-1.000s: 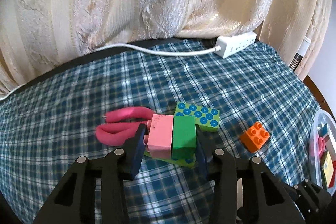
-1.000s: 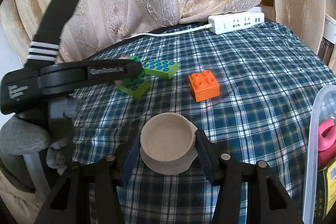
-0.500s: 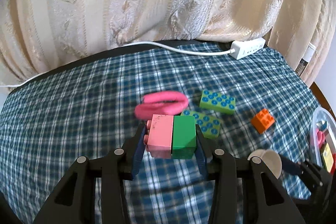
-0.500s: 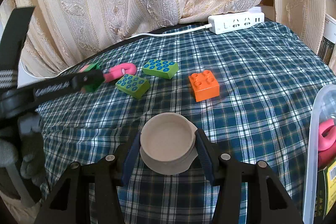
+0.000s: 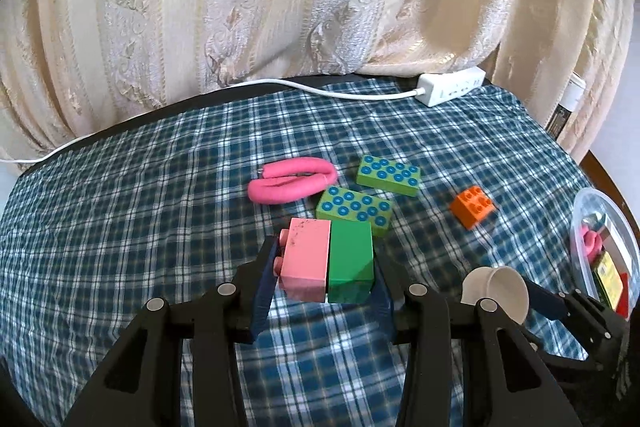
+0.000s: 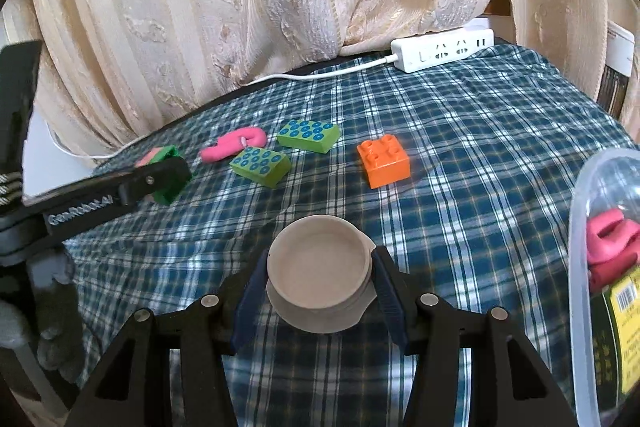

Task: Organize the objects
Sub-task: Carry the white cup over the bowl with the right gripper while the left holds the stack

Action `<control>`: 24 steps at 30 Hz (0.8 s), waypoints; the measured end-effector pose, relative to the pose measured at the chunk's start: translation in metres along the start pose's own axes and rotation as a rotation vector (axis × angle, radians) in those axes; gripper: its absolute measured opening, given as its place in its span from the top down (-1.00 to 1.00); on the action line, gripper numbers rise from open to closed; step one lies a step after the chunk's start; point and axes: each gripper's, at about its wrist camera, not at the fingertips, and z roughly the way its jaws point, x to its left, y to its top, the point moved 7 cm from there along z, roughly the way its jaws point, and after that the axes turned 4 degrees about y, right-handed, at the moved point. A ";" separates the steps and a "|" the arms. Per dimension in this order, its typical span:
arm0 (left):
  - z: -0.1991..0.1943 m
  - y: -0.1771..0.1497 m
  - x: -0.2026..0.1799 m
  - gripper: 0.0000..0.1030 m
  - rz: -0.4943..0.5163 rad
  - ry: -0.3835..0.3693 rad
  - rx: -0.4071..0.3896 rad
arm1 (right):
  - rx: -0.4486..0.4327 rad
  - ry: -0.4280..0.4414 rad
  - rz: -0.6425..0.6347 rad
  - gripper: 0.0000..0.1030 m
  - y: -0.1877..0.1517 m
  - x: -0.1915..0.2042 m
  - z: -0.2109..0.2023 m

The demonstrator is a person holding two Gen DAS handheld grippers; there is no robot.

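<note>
Left wrist view: left tongs pinching joined pink-and-green bricks above plaid desk, near two dotted green bricks. Right wrist view: right tongs clamping beige cup; orange brick farther off, clear tub at right.

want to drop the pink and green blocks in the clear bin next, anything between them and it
Yes. The right gripper holding the beige cup sits between the pink and green blocks in the left gripper and the clear bin. The orange brick lies farther back, off that line.
</note>
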 end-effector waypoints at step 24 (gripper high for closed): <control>-0.020 -0.005 -0.087 0.14 0.139 -0.091 -0.009 | -0.232 -0.184 0.208 -0.08 0.009 -0.117 -0.134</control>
